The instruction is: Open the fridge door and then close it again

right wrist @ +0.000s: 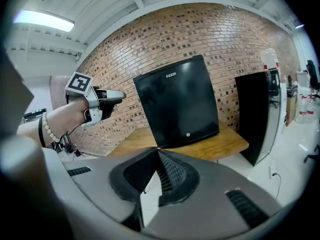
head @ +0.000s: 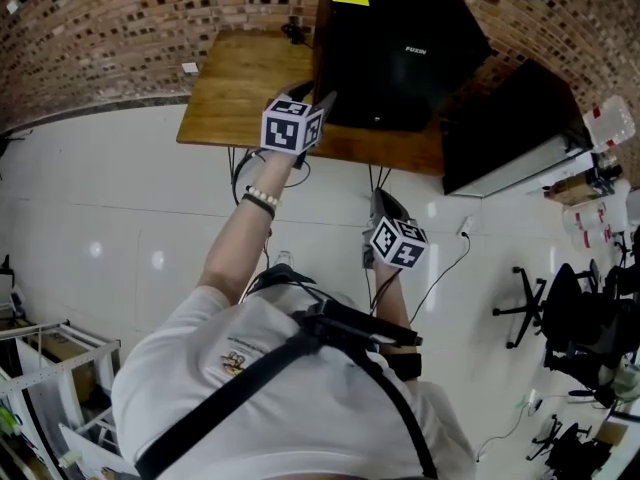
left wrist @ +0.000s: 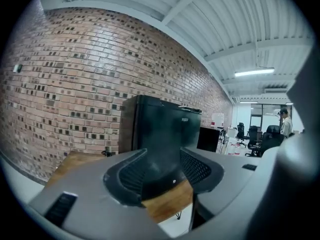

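Head view: a wooden tabletop (head: 240, 83) is set against a brick wall (head: 120, 18) over white floor tiles (head: 120, 218) — the black mini fridge (head: 395, 48) is stood on it, door closed, with a black cabinet (head: 510, 128) beside. The left hand-held gripper (left wrist: 162, 171) is held apart and empty — the right hand-held gripper (right wrist: 157, 156) is pressed together.

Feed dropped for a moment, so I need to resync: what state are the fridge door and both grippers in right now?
Fridge door: shut.
Left gripper: open, nothing between its jaws.
Right gripper: shut, empty.
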